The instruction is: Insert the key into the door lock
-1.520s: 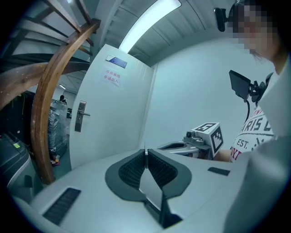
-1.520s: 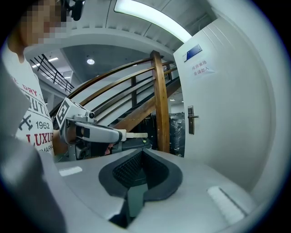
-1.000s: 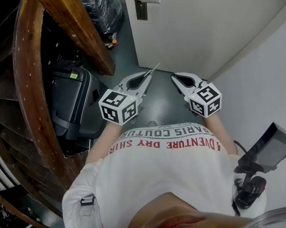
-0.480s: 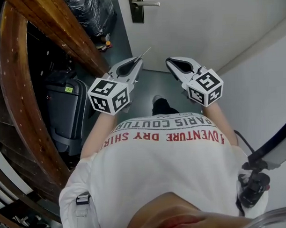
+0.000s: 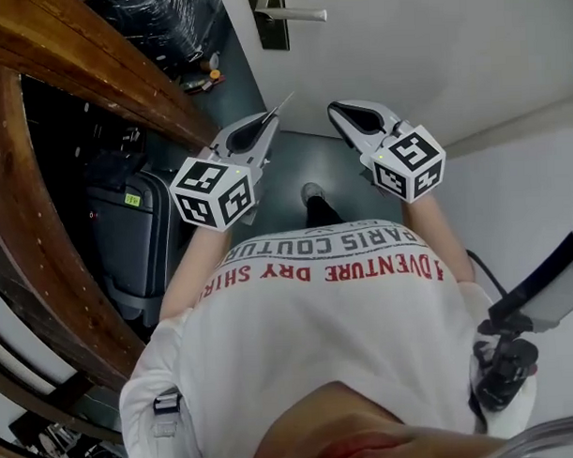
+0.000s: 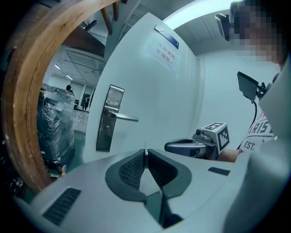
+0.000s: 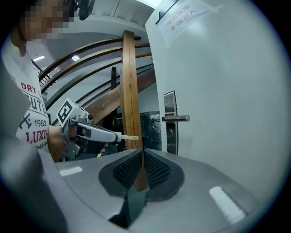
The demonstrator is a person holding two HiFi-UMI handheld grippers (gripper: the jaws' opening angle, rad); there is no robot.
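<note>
Left gripper [image 5: 269, 122] clamps 1 key [image 5: 284, 104] | right gripper [image 5: 338, 111] closed, empty | 1 door handle [image 5: 300, 15]

Both bare forearms reach forward from the torso, roughly parallel and apart, the left forearm [image 5: 198, 266] on one side and the right forearm [image 5: 439, 235] on the other. Each hand holds a gripper pointing ahead and slightly downward. The grey, two-jaw left gripper [image 5: 271, 117] has its ribbed dark pads pressed together on a thin silvery metal key [image 5: 284, 105], whose blade sticks out past the tips. The grey, two-jaw right gripper [image 5: 332, 110] has its jaws closed against each other with nothing between them. The black-and-white marker cube [image 5: 210, 194] on the left gripper and the matching cube [image 5: 408, 163] on the right one sit at the rear, near the wrists. The two tips are level with each other, a gap between them.
</note>
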